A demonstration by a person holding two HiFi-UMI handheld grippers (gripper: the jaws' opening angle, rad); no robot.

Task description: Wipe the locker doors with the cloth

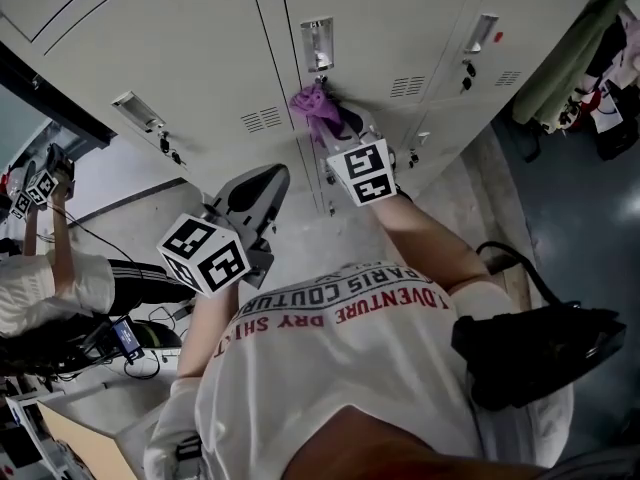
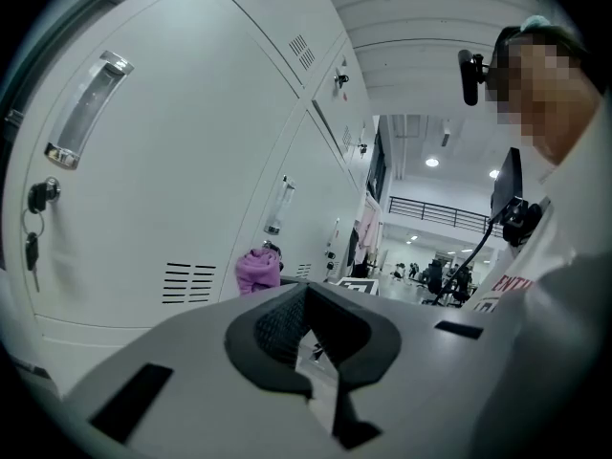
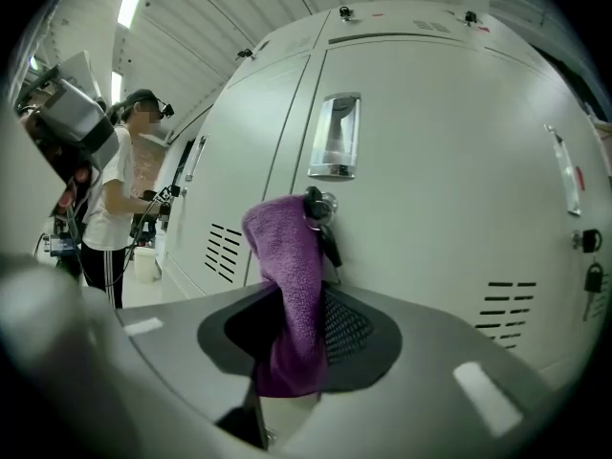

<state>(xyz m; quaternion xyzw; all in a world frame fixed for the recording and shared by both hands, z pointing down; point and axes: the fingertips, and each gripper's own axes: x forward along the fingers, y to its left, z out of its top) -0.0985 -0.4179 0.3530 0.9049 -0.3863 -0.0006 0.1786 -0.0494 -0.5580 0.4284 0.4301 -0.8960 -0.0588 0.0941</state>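
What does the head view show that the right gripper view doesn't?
Only the head view shows both grippers at once: the left gripper away from the lockers, the right gripper up at the door, plus the person's white shirt. Only the right gripper view shows the right jaws shut on the purple cloth, and this door's keys hanging beside it. Both show the cloth, the locker door and its metal handle.

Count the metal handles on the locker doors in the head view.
3 handles: one at the left, one in the middle above the purple cloth, one at the right. Others may be hidden behind the right gripper.
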